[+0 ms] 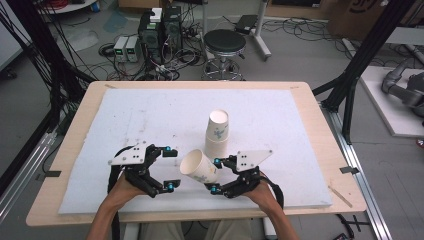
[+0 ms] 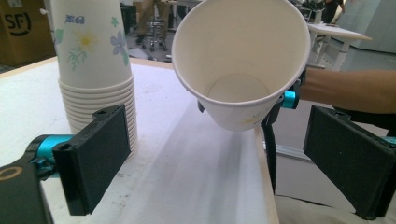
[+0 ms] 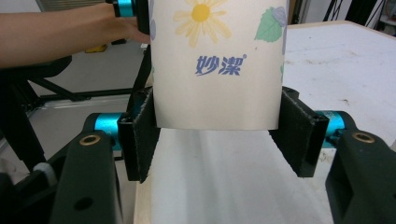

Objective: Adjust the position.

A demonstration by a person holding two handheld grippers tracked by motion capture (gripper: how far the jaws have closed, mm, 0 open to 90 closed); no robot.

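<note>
I'm pinching the cup near its base in my right gripper; thin, crushable paper; left gripper gaping empty.

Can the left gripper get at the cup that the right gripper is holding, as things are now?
Probably yes. The left gripper is open, the cup held in the right gripper faces it mouth first, and nothing lies between them.

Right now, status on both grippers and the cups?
Right gripper shut on a single paper cup, tipped, mouth toward the left gripper. Left gripper open, holding nothing. Stack of paper cups upright behind. Nothing between them.
</note>
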